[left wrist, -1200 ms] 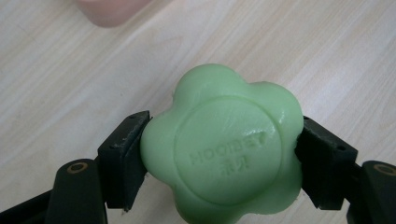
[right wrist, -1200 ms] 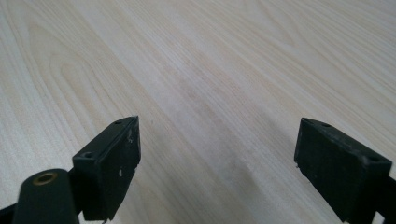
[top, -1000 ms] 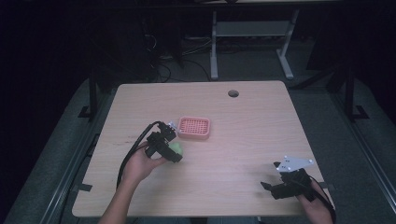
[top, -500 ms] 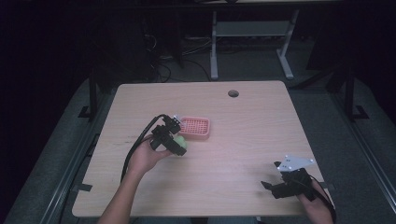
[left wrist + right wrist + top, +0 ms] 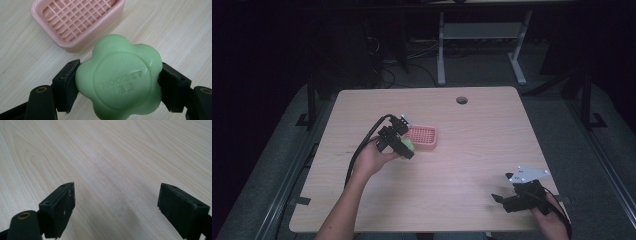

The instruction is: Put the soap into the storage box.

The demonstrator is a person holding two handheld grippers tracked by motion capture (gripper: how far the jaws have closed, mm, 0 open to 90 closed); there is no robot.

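Pink soap dish (image 5: 77,22) just ahead of and slightly left of the left gripper (image 5: 117,85), near but apart, long axis running across the line of the jaws, grid floor bare. Nearer by far to the left hand than the right. Green flower-shaped soap (image 5: 120,82) clamped flat between the jaws, pads pressed to opposite lobes, embossed face up, clear of the table (image 5: 472,150). Probably a short forward carry, then release. Right gripper (image 5: 116,207) well apart, near the table's close edge, jaws spread wide, gripping nothing.
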